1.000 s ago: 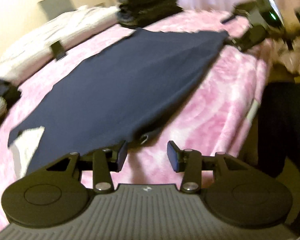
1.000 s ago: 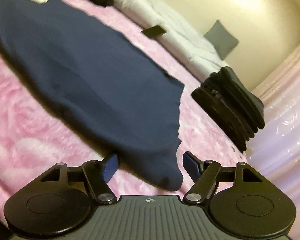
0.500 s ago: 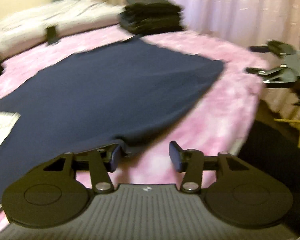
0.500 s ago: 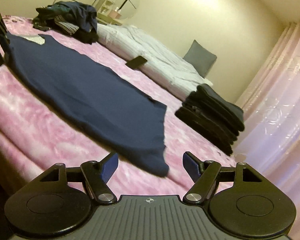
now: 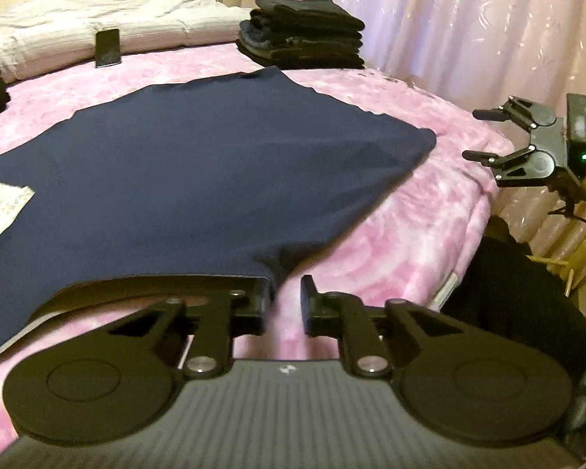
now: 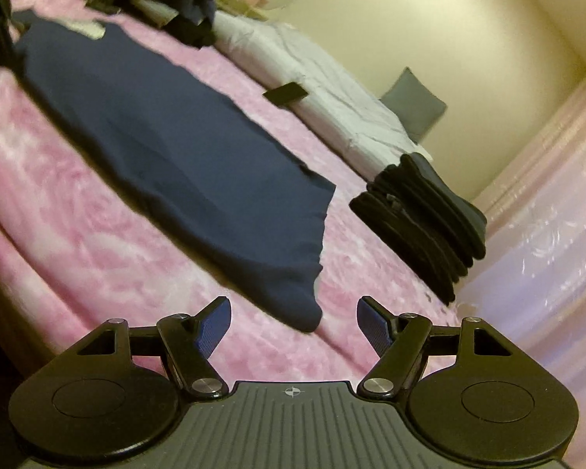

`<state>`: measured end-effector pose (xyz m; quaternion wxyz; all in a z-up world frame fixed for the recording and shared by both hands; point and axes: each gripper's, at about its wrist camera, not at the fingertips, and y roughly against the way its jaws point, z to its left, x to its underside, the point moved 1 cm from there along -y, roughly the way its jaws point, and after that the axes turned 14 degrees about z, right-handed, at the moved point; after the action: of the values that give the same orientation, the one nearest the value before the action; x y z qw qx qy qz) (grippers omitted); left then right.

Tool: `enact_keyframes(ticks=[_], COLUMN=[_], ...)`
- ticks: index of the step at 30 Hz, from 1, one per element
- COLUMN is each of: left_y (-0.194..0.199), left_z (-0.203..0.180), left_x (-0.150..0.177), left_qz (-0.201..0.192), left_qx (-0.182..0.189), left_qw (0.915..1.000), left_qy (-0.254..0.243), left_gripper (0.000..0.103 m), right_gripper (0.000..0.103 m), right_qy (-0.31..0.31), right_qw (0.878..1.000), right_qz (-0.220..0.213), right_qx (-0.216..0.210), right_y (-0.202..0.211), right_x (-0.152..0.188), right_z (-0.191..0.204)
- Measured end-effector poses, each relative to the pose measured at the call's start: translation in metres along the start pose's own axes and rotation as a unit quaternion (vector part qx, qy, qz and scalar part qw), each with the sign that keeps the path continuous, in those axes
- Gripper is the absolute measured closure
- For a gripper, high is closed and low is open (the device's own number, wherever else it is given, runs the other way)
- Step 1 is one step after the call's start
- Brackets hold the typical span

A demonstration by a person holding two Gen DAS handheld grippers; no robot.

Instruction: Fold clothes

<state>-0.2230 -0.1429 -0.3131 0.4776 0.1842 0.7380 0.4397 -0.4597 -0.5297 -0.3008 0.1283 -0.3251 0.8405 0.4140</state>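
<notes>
The navy garment [image 5: 199, 172] lies spread flat on the pink bed cover [image 5: 402, 242], its near edge at 6 o'clock in the left view. The left tool [image 5: 286, 305] is closing at that hem, though whether cloth sits between the pads is unclear; the hem seems to lie just beside the left pad, so the tool may pinch nothing or catch the cover too. The right tool [image 6: 293, 328] stands apart, empty, short of the garment's corner. At 12 o'clock a stack of folded dark clothes [image 5: 304, 31] and a phone [image 5: 108, 47] sit near; nothing blocks the fold.
</notes>
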Motion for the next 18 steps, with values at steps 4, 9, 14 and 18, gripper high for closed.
enact_keyframes(ticks=[4,9,14,18], left_y=[0.017,0.019,-0.027,-0.049], left_z=[-0.006,-0.048,-0.080,-0.088], left_x=[0.012,0.012,-0.001,-0.005], left_qz=[0.013,-0.001,0.044,0.078], left_qx=[-0.058,-0.183,-0.226,-0.272], left_qw=[0.9979,0.9703,0.9304,0.8952], left_qy=[-0.026,-0.159,-0.285,-0.344], left_gripper=[0.094,0.071,0.069,0.086], right_gripper=[0.030,0.030,0.030,0.030], right_qy=[0.005,0.016,0.047,0.129], right_qw=[1.000,1.000,0.999,0.992], right_qz=[0.002,-0.001,-0.004,-0.003], right_qx=[-0.005,-0.017,-0.025,0.005], right_y=[-0.017,-0.033,-0.043,-0.051], right_x=[0.003,0.003,0.003,0.004], right_z=[-0.012,-0.016,-0.014,-0.010])
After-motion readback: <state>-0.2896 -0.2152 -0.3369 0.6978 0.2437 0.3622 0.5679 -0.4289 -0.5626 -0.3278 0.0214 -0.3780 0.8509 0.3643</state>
